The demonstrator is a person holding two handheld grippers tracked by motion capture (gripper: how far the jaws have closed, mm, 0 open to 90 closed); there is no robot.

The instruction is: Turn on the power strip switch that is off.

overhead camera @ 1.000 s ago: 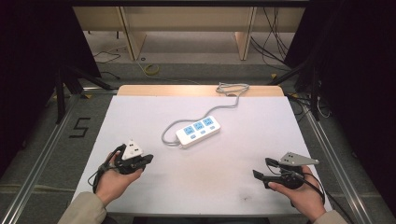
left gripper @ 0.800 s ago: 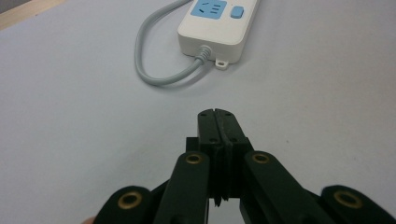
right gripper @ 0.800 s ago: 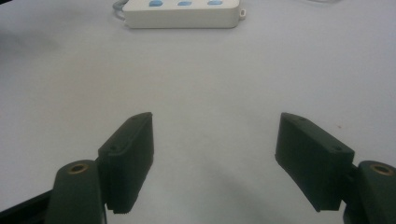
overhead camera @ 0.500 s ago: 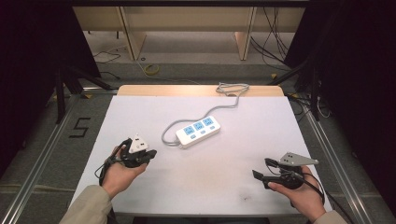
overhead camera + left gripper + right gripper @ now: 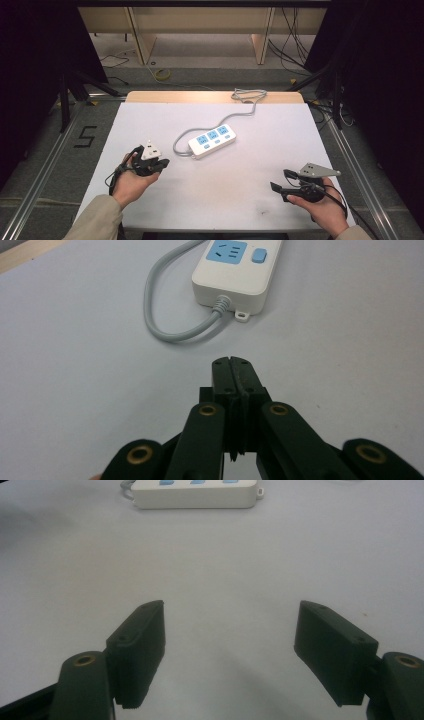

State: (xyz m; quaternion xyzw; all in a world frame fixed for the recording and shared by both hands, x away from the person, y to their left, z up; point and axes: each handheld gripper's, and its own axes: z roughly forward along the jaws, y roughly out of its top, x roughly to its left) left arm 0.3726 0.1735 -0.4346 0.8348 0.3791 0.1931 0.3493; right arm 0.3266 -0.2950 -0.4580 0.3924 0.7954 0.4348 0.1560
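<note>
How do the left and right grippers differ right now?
The left gripper has its jaws pressed together with nothing between them; the right gripper has its jaws wide apart. The left one sits closer to the power strip than the right. Both are hand-held over the white table.

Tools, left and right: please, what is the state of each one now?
Left tool: closed, jaws pressed together, holding nothing.
Right tool: open, jaws wide apart, nothing between them.
</note>
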